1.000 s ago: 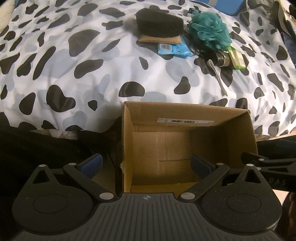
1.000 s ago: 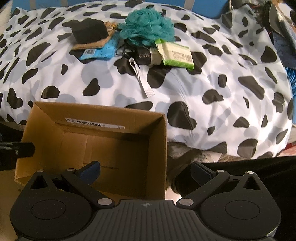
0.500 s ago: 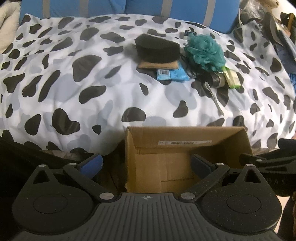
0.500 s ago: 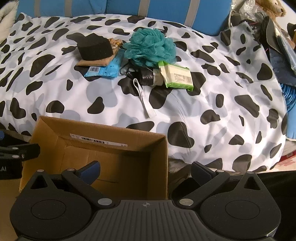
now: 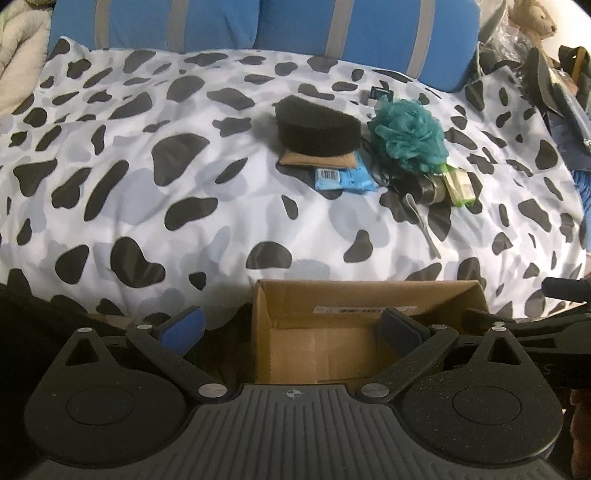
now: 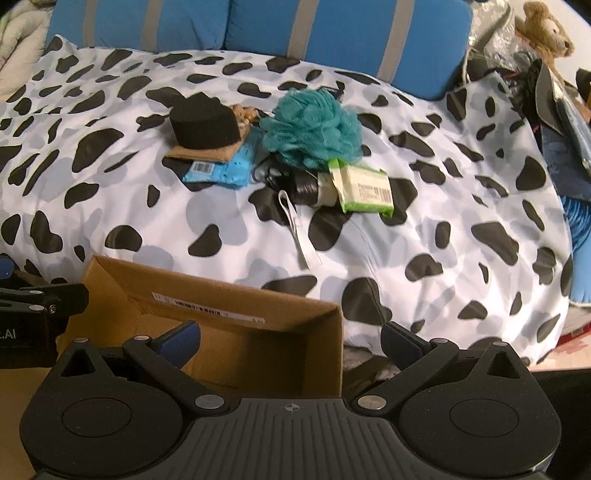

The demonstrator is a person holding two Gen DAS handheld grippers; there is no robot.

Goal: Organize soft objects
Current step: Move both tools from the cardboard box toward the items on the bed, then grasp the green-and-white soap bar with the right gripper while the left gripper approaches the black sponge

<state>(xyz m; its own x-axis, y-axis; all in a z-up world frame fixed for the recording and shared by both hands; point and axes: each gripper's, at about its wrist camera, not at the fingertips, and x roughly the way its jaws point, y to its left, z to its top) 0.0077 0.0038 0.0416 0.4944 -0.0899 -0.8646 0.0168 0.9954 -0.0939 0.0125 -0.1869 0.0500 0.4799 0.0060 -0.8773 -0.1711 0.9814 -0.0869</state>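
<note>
An open cardboard box (image 5: 369,295) (image 6: 221,306) sits at the near edge of a bed with a cow-spotted cover (image 5: 184,184) (image 6: 443,184). Far back on the cover lie a black sponge (image 5: 317,125) (image 6: 205,122) on a tan cloth (image 5: 314,159), a blue packet (image 5: 341,177) (image 6: 221,170), a teal bath pouf (image 5: 408,134) (image 6: 314,127), a green wipes pack (image 5: 458,184) (image 6: 364,188) and a black roll (image 6: 304,186). My left gripper (image 5: 291,328) stands open above the box's near side. My right gripper (image 6: 290,338) stands open over the box's right corner. Both hold nothing.
Blue pillows with grey stripes (image 5: 258,26) (image 6: 332,26) line the back. A white strap (image 6: 299,236) lies in front of the pile. A brown teddy bear (image 6: 546,26) and dark clutter sit at the far right. The left half of the cover holds nothing.
Both grippers have tilted up and drawn back from the box, so more of the bed and the blue pillows shows. Their fingers stayed open.
</note>
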